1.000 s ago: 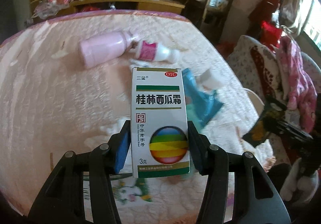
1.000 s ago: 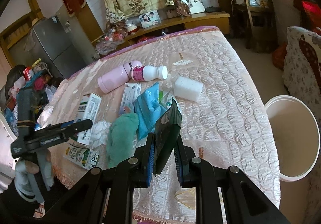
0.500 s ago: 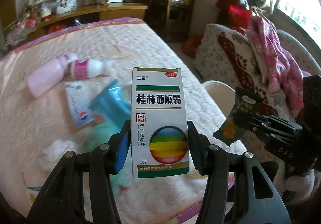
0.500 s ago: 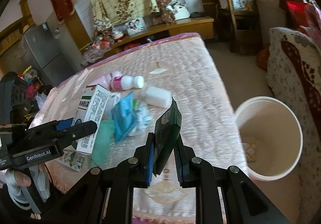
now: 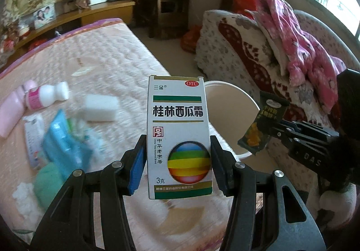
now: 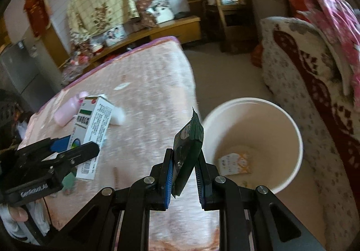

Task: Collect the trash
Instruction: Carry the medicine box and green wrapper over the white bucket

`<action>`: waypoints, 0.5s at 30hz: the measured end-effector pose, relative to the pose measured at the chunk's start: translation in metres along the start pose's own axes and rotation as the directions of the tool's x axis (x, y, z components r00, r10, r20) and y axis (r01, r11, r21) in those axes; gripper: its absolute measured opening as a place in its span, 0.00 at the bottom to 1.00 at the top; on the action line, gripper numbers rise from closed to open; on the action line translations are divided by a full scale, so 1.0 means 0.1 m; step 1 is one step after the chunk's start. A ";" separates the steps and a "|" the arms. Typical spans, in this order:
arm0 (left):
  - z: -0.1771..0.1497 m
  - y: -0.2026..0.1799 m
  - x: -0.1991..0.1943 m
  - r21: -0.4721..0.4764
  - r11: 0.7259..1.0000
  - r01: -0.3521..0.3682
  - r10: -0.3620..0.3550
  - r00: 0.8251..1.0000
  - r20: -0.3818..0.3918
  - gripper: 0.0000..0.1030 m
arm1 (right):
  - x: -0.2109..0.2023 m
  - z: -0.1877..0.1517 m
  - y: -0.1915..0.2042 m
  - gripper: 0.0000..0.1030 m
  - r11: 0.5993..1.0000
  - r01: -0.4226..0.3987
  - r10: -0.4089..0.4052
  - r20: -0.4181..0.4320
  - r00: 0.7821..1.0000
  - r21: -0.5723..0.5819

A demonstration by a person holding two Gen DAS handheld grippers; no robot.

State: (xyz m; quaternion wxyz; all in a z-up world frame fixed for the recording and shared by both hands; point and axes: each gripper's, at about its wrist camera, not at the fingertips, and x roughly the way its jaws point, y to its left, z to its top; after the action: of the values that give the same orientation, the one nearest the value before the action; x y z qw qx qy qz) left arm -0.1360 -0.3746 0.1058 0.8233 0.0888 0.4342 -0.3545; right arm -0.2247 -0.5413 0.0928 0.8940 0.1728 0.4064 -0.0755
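Observation:
My left gripper (image 5: 177,161) is shut on a white medicine box (image 5: 178,136), held upright above the bed's edge; the box also shows in the right wrist view (image 6: 92,129). My right gripper (image 6: 183,172) is shut on a dark green snack wrapper (image 6: 187,152), also seen in the left wrist view (image 5: 261,129). A white bucket (image 6: 290,125) stands on the floor beside the bed, just right of the wrapper, with a small packet (image 6: 235,163) inside. It also shows in the left wrist view (image 5: 249,100), behind the box.
On the pink quilted bed (image 5: 108,57) lie a white bottle with pink label (image 5: 45,95), a pink bottle (image 5: 9,113), a white sponge block (image 5: 100,108), blue and teal wrappers (image 5: 63,143) and tissue. An armchair with pink clothes (image 5: 292,44) stands right of the bucket.
Both grippers swung right with their loads, from over the bed toward the bucket. The bucket is now larger and closer in both views.

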 end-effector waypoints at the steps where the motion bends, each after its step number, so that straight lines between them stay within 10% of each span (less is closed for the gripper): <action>1: 0.02 -0.04 0.06 0.003 1.000 0.010 -0.010 1.000 -0.006 0.50 | 0.01 -0.01 -0.06 0.17 1.000 0.005 -0.005 -0.003 1.000 0.013; 15: 0.21 -0.39 0.64 -0.016 0.992 0.121 -0.122 0.992 -0.041 0.50 | 0.24 0.01 -0.56 0.17 0.988 0.110 -0.108 -0.024 0.994 0.108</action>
State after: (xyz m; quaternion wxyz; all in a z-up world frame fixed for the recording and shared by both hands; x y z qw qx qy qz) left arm -0.1244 -0.4447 0.0747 0.7915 0.0640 0.4583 -0.3993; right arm -0.2235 -0.5931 0.0615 0.8741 0.1996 0.4186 -0.1446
